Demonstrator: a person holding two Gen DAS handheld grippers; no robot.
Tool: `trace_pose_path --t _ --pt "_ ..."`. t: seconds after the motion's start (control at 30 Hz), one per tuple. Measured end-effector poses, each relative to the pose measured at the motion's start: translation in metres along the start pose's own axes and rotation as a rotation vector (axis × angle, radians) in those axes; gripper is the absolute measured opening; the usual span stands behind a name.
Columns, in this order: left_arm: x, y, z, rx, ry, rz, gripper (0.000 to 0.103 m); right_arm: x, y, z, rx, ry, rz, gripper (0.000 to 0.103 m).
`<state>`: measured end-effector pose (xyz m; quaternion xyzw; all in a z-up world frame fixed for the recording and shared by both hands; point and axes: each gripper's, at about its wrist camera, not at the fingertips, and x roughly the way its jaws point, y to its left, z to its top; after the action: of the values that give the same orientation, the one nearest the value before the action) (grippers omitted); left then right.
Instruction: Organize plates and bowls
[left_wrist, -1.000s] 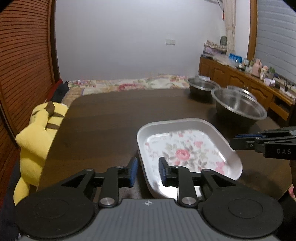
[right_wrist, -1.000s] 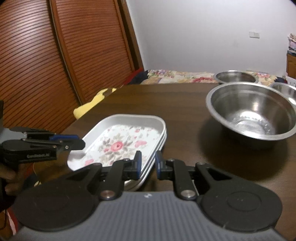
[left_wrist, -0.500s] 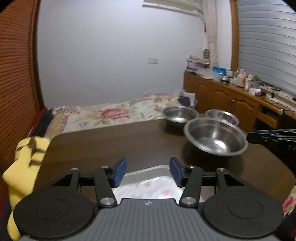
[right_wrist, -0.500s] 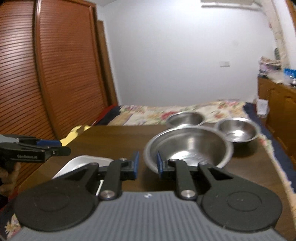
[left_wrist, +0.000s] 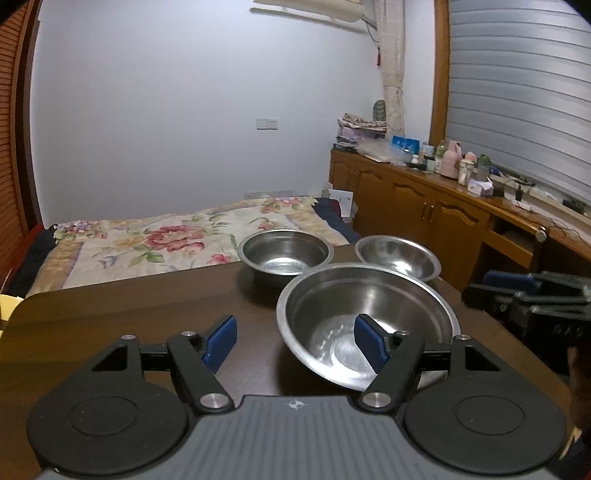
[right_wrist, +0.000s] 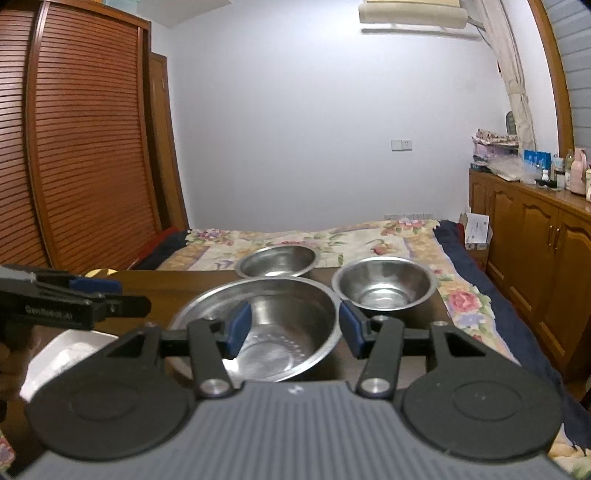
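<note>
The dark brown wooden table (left_wrist: 129, 314) carries everything. Largest on it is the wide stainless steel bowl (left_wrist: 365, 317), nearest the grippers and toward the table's right side. Beyond it, at the far edge, stand two smaller steel bowls: the deeper straight-walled bowl (left_wrist: 284, 253) left of the flared small bowl (left_wrist: 399, 254) at the far right corner. A white rectangular plate (right_wrist: 70, 350) shows at the near left edge in the right wrist view.

The left gripper (left_wrist: 295, 343) has its jaws spread wide and holds nothing; the right gripper (right_wrist: 291, 326) is likewise wide apart and empty, framing the wide bowl's rim.

The bowls look like the step in hand, probably nesting them. The next move calls for closing on one bowl's thin rim, squarely, since steel slips.
</note>
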<state>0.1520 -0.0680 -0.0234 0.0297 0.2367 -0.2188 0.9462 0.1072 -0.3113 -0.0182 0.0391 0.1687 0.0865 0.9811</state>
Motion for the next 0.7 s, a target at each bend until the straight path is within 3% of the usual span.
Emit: trace_pose_path --t 0.27,0.7 --pt "0.025 -0.003 0.000 -0.070 0.029 0.035 0.072 0.037 -0.029 -0.002 0.039 0.027 0.045 0.054" --pt "0.045 0.005 0.000 -0.144 0.069 0.045 0.053 0.063 -0.045 -0.005 0.099 0.107 0.110 0.054"
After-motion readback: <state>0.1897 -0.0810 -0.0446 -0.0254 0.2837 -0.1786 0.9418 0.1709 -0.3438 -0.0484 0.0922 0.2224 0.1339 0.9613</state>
